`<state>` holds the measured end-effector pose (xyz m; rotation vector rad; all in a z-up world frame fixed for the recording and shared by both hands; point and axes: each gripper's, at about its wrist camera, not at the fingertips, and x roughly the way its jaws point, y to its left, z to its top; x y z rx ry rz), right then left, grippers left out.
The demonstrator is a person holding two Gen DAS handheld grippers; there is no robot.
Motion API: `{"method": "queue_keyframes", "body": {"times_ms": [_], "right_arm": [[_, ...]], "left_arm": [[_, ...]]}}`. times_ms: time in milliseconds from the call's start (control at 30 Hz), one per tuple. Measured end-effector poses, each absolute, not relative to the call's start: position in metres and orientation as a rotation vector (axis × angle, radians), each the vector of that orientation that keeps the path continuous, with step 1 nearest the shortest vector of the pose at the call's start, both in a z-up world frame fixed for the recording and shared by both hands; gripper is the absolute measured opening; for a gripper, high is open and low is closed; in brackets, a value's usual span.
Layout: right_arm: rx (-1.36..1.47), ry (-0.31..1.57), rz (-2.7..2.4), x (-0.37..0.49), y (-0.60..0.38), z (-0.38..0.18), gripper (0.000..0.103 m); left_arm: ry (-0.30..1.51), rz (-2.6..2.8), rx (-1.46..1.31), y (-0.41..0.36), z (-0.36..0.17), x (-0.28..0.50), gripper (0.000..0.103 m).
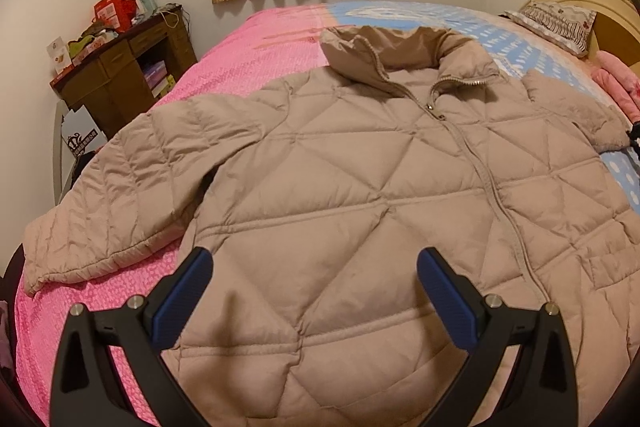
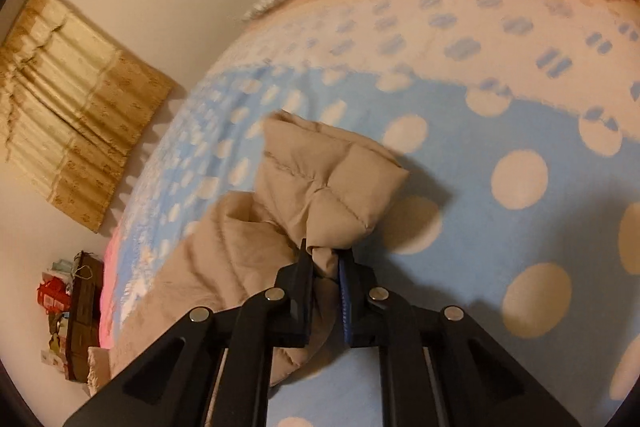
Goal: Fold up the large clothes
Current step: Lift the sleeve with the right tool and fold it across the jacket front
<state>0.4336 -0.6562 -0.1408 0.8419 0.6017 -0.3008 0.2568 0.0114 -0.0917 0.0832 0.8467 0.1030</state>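
I see 1 jacket (image 1: 360, 187), beige and quilted in diamonds, lying front-up on the bed (image 1: 256, 55) with its zip closed and collar standing. Its 2 sleeves differ: 1 stretches flat over the pink blanket (image 1: 100, 291), the other is bunched over the blue dotted blanket (image 2: 500, 155). My right gripper (image 2: 326, 259) has its jaws clenched on that bunched sleeve (image 2: 328, 183). My left gripper (image 1: 314, 263) hovers over the hem, jaws released.
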Motion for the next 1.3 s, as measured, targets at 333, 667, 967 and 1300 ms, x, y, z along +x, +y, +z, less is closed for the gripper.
{"method": "queue_keyframes", "body": {"times_ms": [333,667,967,1300], "right_arm": [[0.519,0.369,-0.137,0.401,-0.569,0.006,0.008],[0.062,0.233,0.230,0.344,-0.369,0.121,0.006],[-0.200,0.318,0.489,0.310,-0.227,0.090,0.006],[-0.447,0.536,0.701,0.305,-0.109,-0.041,0.005]], "left_arm": [[0.815,0.079,0.039,0.020,-0.081,0.241,0.103],[0.778,0.093,-0.015,0.049,-0.072,0.217,0.103],[0.776,0.111,-0.058,0.076,-0.076,0.207,0.103],[0.781,0.130,-0.083,0.091,-0.083,0.198,0.103]]}}
